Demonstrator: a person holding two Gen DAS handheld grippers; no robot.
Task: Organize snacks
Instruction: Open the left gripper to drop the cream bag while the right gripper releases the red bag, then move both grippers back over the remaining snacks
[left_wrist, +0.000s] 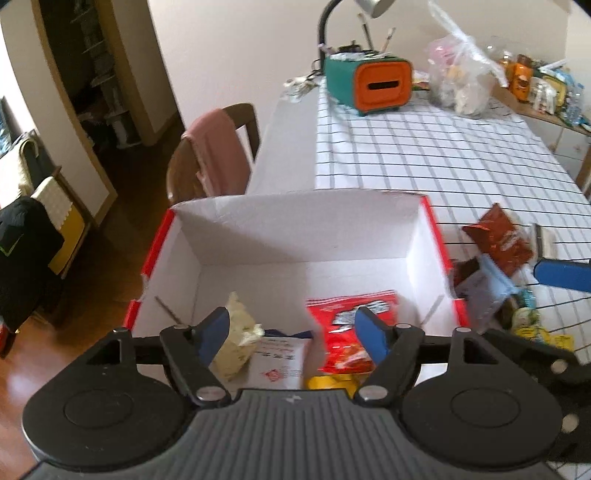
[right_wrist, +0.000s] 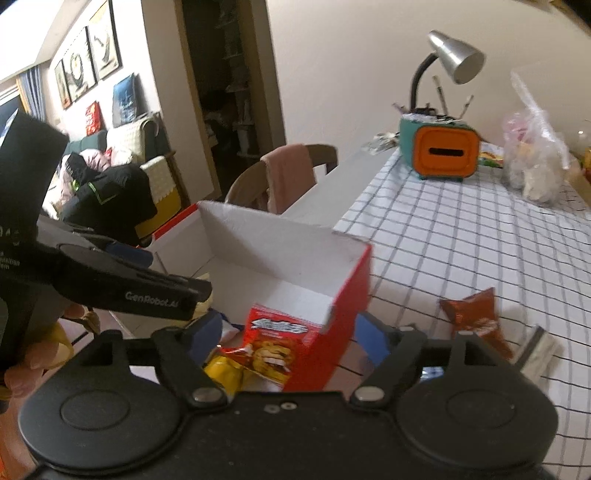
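A red box (left_wrist: 295, 221) with a white inside stands on the table's near left part; it also shows in the right wrist view (right_wrist: 351, 280). In it lie a red snack bag (left_wrist: 347, 325), a pale yellow packet (left_wrist: 236, 336), a white packet (left_wrist: 277, 358) and a yellow packet (left_wrist: 328, 382). My left gripper (left_wrist: 291, 332) is open and empty above the box's near side. My right gripper (right_wrist: 288, 332) is open and empty over the box's right wall, above the red bag (right_wrist: 269, 343). A brown snack bag (right_wrist: 476, 314) lies on the cloth to the right.
Loose snacks (left_wrist: 495, 266) lie right of the box. A teal and orange box (left_wrist: 369, 81), a lamp (right_wrist: 450, 55) and a clear plastic bag (left_wrist: 461, 81) stand at the table's far end. A chair with a pink cloth (left_wrist: 218, 151) stands left of the table.
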